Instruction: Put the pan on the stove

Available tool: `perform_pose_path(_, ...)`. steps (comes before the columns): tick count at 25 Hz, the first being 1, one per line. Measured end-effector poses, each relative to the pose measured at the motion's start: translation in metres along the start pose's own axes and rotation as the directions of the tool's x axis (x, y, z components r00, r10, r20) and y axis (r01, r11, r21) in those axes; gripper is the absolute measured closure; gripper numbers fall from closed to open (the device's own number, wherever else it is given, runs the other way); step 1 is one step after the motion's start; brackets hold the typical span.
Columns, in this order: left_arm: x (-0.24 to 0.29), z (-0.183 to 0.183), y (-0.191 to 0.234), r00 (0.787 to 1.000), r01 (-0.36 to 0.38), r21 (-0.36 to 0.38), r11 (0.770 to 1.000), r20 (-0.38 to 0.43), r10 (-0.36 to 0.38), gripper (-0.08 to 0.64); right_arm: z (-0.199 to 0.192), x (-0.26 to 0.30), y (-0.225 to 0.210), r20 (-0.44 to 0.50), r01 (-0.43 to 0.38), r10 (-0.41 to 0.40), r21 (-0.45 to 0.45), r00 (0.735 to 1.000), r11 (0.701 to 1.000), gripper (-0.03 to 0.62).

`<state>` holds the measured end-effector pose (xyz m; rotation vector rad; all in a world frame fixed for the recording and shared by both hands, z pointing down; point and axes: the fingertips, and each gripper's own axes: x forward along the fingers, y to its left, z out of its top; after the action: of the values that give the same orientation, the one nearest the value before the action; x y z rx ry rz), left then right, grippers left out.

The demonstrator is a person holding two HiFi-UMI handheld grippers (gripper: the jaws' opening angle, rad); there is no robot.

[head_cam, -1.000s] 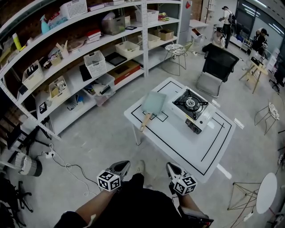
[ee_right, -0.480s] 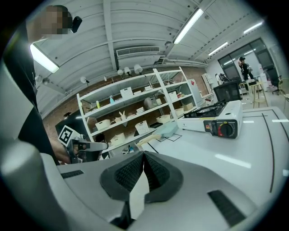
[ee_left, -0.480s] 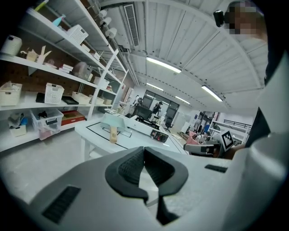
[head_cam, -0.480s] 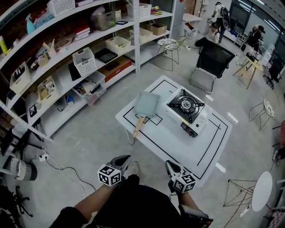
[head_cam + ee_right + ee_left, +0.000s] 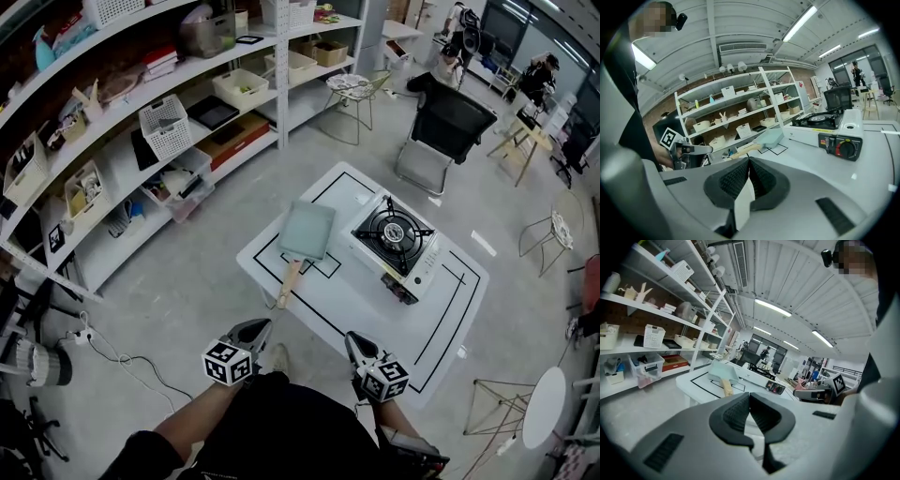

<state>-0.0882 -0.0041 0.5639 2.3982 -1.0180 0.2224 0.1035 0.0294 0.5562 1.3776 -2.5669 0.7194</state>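
A pale green square pan (image 5: 307,230) with a wooden handle (image 5: 289,281) lies on the left part of the white table (image 5: 375,309), its handle pointing toward me. The portable gas stove (image 5: 394,234) stands just right of it, burner bare. My left gripper (image 5: 255,330) and right gripper (image 5: 356,345) hang side by side short of the table's near edge, both shut with nothing in them. The left gripper view has the pan (image 5: 723,372) beyond the closed left gripper (image 5: 749,397). In the right gripper view, pan (image 5: 771,137) and stove (image 5: 829,126) lie past the closed right gripper (image 5: 748,161).
Black tape lines mark rectangles on the tabletop. Long white shelves (image 5: 169,122) with baskets and boxes run along the left. A black chair (image 5: 445,127) stands behind the table, a round white side table (image 5: 544,422) at the right, cables on the floor at the left.
The table with pan and stove has come nearer and lower in the head view as I step forward. Both grippers stay shut and keep their place in front of my body.
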Motion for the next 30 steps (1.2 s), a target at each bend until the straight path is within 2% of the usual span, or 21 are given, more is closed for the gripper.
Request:
perform_pose_path(3,0.007,0.009,0.015,1.000,0.003,-0.003,1.000,-0.005,-0.003,0.551,0.018,0.019,0.000,-0.009,0.020,-0.020,-0.003,1.000,1.000,0.566)
perform_pose_path(10,0.021,0.034,0.050,1.000,0.024,0.002,1.000,0.002,-0.024,0.551,0.030,0.064,0.000,-0.040,0.026,-0.026,0.002,0.999,1.000,0.566)
perform_pose_path(15,0.023,0.048,0.071,0.999,0.043,0.004,0.999,0.003,-0.043,0.551,0.040,0.089,0.000,-0.040,0.030,-0.028,0.063,0.999,0.998,0.566)
perform_pose_path(24,0.021,0.054,0.099,0.999,0.041,-0.024,0.999,0.007,-0.041,0.551,0.045,0.120,0.002,-0.067,0.018,-0.013,0.070,0.998,0.997,0.566)
perform_pose_path(30,0.023,0.054,0.105,0.999,0.043,-0.036,0.998,0.012,-0.043,0.551,0.048,0.141,0.005,-0.083,-0.017,0.024,0.092,0.996,0.996,0.566)
